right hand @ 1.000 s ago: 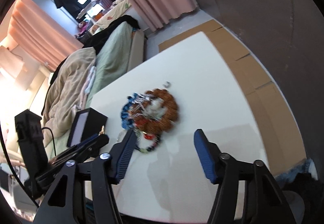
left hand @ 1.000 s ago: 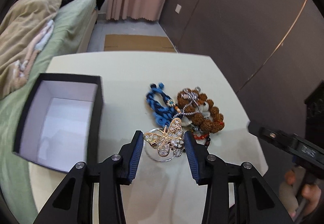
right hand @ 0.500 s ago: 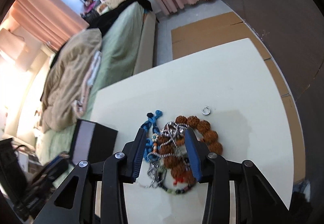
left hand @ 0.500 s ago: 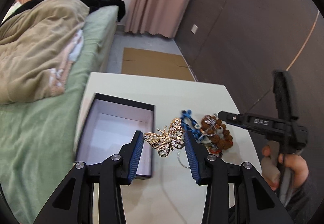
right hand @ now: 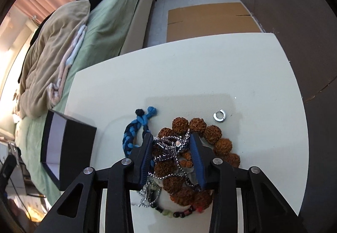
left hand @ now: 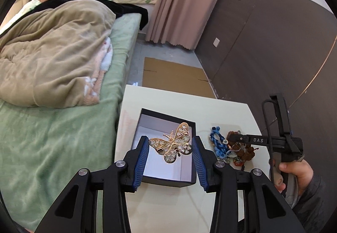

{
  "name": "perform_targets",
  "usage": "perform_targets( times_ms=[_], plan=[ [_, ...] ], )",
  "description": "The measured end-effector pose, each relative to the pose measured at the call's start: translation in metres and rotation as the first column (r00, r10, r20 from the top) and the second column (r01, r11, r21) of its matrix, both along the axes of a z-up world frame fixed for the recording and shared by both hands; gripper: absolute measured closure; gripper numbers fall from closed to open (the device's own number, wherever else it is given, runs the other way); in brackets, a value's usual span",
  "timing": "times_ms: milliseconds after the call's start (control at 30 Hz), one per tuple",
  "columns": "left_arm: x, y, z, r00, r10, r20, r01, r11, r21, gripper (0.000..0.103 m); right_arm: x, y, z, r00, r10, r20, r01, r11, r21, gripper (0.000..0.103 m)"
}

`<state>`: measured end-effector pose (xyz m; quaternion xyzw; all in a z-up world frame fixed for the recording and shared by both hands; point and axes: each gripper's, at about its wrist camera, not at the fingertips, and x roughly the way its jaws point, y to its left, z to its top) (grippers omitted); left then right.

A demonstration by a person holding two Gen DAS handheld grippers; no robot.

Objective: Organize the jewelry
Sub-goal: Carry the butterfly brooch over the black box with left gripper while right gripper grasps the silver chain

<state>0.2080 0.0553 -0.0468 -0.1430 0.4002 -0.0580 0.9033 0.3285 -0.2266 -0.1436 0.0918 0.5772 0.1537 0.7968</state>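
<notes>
My left gripper (left hand: 170, 144) is shut on a gold butterfly brooch (left hand: 173, 146) and holds it above the open black box (left hand: 192, 125) with a white inside. The box also shows at the left of the right wrist view (right hand: 69, 148). My right gripper (right hand: 171, 144) is down in the jewelry pile, its jaws closed around a silver chain (right hand: 171, 145) lying on a brown bead bracelet (right hand: 212, 132). A blue braided cord (right hand: 134, 127) lies left of the pile. A small silver ring (right hand: 219, 116) lies apart, beyond the pile. The pile shows in the left wrist view (left hand: 231, 148).
The white table (right hand: 189, 75) stands beside a bed with a green sheet (left hand: 42, 148) and a beige blanket (left hand: 52, 54). Flat cardboard (right hand: 210, 20) lies on the floor beyond the table. A dark wall (left hand: 273, 43) runs along the right.
My left gripper has carried the brooch left from the pile to above the box. My right gripper has come down onto the pile and closed around the silver chain.
</notes>
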Motion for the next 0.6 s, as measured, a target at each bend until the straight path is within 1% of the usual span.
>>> perform_targets(
  times_ms=[33,67,133,200,267,367,467,600],
  plan=[
    [-0.001,0.002,0.001,1.0,0.002,0.002,-0.002,1.0,-0.001,0.06,0.0,-0.001,0.001,1.0,0.0,-0.005,0.0,1.0,0.012,0.073],
    [-0.001,0.004,0.002,1.0,0.003,0.003,-0.003,1.0,-0.002,0.06,-0.001,-0.004,0.002,1.0,-0.004,-0.005,0.004,1.0,0.024,0.091],
    [-0.002,0.007,0.003,1.0,0.007,0.005,-0.007,1.0,-0.004,0.06,-0.004,-0.008,0.009,1.0,-0.013,0.004,0.013,0.999,0.046,0.095],
    [-0.002,0.009,0.003,1.0,0.01,0.005,-0.01,1.0,-0.009,0.06,-0.007,-0.015,0.014,1.0,-0.013,0.006,0.012,0.996,0.091,0.096],
    [-0.001,0.011,0.002,1.0,0.012,0.005,-0.012,1.0,-0.013,0.06,-0.01,-0.016,0.019,1.0,-0.016,0.016,0.014,0.994,0.111,0.096],
    [-0.002,0.011,0.002,1.0,0.008,0.007,-0.008,1.0,-0.009,0.06,-0.015,-0.021,0.033,0.998,-0.025,0.053,0.017,0.988,0.155,0.097],
    [-0.003,0.012,0.001,1.0,0.005,0.004,-0.005,1.0,-0.008,0.06,-0.02,-0.022,0.056,0.994,-0.03,0.103,0.011,0.984,0.179,0.097],
    [-0.003,0.015,-0.002,1.0,0.009,-0.007,-0.009,1.0,-0.018,0.06,-0.028,-0.021,0.097,0.983,-0.028,0.182,-0.01,0.978,0.208,0.097]
  ],
)
